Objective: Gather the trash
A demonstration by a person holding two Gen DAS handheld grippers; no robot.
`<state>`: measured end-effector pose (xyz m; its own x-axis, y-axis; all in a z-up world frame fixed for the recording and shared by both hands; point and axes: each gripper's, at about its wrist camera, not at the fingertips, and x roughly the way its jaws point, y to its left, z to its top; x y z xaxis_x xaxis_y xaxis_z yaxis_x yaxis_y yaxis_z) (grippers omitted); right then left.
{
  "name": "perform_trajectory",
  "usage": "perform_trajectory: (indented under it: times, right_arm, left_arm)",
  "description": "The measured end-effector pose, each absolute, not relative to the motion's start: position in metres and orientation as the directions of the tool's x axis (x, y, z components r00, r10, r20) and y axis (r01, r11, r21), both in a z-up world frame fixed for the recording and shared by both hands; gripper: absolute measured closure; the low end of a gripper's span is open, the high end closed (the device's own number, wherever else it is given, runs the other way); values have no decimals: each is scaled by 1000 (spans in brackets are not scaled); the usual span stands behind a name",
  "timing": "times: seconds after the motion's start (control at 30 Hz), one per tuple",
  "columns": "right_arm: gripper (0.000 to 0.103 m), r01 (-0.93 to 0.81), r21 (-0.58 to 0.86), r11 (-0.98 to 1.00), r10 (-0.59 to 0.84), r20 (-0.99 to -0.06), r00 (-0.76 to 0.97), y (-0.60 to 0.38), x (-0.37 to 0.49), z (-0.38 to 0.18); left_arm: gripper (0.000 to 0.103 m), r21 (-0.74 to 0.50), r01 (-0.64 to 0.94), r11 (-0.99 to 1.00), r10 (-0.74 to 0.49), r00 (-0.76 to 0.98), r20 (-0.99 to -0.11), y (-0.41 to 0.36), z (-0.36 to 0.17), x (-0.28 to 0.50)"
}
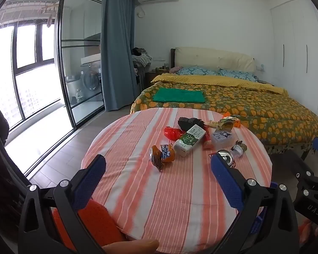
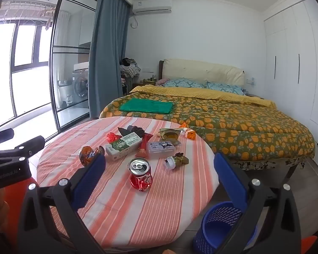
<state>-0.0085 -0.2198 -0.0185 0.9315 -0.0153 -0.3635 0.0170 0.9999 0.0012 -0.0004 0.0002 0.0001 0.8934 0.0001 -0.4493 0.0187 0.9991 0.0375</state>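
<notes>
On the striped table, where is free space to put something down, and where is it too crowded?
The near half of the striped table is bare, from its front edge up to the crushed red can. The left side beside the orange wrapper is bare too. The far middle is crowded around the milk carton and plastic box.

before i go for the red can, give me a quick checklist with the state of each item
1. Right claw open: ok, fingers spread wide with nothing between them.
2. Left claw open and empty: ok.
3. Crushed red can free to grab: ok, it stands upright on the striped tablecloth, apart from the milk carton and the small bottle.
4. Can lined up with the right claw: ok, it sits between the two fingers' lines, ahead of the tips.
5. Blue bin ready: ok, open-topped on the floor beside the table, lower right.
6. Bin empty enough: cannot tell, its bottom is hidden.
</notes>
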Motion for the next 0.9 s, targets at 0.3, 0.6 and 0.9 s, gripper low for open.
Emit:
perform_trajectory:
  times: [0.3, 0.6, 0.9]
  right_arm:
    - [4, 19, 0, 1000, -18, -366, 930, -220, -9, -18]
    - [4, 26, 2, 1000, -23, -371, 928, -225, -11, -23]
    - [4, 35, 0, 999, -32, -374, 927, -227, -10, -25]
  left_arm:
    - [5, 45, 19, 999, 4, 887, -462, 2, -9, 5]
    - [5, 69, 17, 997, 17, 887, -461, -2, -10, 3]
    - [5, 71, 17, 997, 18, 887, -461, -2, -10, 3]
